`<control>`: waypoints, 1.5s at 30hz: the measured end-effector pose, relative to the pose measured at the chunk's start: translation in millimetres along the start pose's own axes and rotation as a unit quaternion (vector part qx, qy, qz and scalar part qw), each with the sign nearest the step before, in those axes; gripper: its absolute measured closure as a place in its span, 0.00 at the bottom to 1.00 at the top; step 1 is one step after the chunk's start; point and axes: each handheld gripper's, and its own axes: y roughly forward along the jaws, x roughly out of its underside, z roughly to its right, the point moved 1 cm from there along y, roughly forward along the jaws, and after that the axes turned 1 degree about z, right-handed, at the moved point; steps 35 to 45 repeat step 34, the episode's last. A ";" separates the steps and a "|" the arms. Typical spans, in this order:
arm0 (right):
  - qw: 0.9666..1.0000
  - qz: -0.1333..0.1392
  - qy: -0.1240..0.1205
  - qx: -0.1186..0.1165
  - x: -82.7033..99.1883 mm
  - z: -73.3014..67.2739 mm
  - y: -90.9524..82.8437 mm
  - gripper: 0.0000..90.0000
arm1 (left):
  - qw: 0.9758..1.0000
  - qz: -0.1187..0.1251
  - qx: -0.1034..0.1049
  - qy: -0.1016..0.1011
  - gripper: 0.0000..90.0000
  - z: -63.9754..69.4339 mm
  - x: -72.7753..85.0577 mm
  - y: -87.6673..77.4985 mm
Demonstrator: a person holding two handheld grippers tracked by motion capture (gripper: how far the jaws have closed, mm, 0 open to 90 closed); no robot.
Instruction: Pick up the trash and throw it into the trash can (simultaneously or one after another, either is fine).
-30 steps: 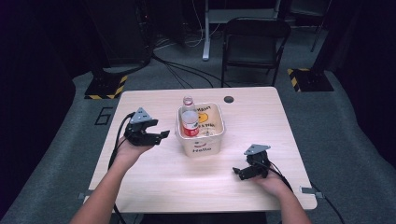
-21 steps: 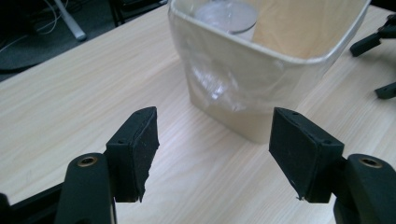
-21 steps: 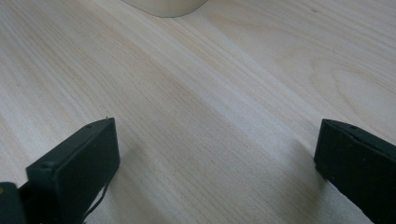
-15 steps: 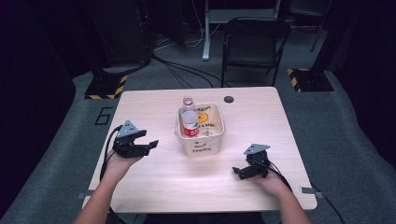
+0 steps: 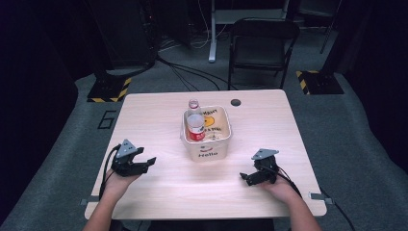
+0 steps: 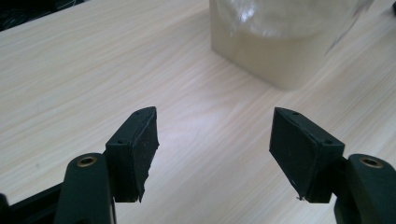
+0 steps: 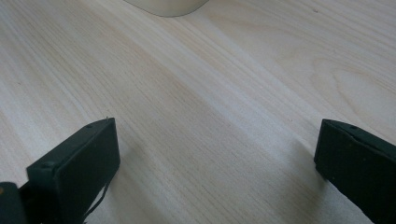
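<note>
the tub [image 5: 207, 147] stands near the middle of the bench [image 5: 159, 115], a squarish, round-cornered container of pale, slightly see-through plastic with dark lettering on its near wall and yellow and dark print inside. in it a plastic bottle [image 5: 195, 126] with a red label band and a pale cap rests tilted, its top leaning to the far left corner where it rises above the rim. in the left gripper view the tub [image 6: 280, 42] shows as a cloudy cream wall with a glossy, blurred upper part, sitting flat on the wood.

the bench is light wood with fine straight grain, rectangular with rounded corners, and carries a small dark round spot [image 5: 235, 102] near its far edge.

the left claw [image 5: 150, 161] is low over the bench to the left of the tub and well apart from it, pointing toward it; its two black, blocky pads [image 6: 140, 149] stand spread with nothing but bare wood between them. the right claw [image 5: 244, 177] lies at the near right of the bench, also apart from the tub and aimed toward the middle; its matte black pads [image 7: 79, 163] are spread wide, empty, close to the wood. each gripper carries a grey three-cornered plate on top and a trailing black cable.

beyond the bench a dark folding chair [image 5: 262, 45] stands on grey carpet.
</note>
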 end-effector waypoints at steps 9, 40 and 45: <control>1.000 -0.003 0.006 0.002 -3.8 0.0 3.6 0.00 | 1.000 -0.008 -0.006 -0.030 0.36 -9.6 35.4 -2.8; 1.000 -0.002 0.005 0.005 -6.9 1.6 7.0 0.00 | 0.980 -0.056 -0.064 -0.182 0.31 -52.7 66.1 1.0; 1.000 -0.002 0.005 0.005 -6.9 1.6 7.0 0.00 | 0.980 -0.056 -0.064 -0.182 0.31 -52.7 66.1 1.0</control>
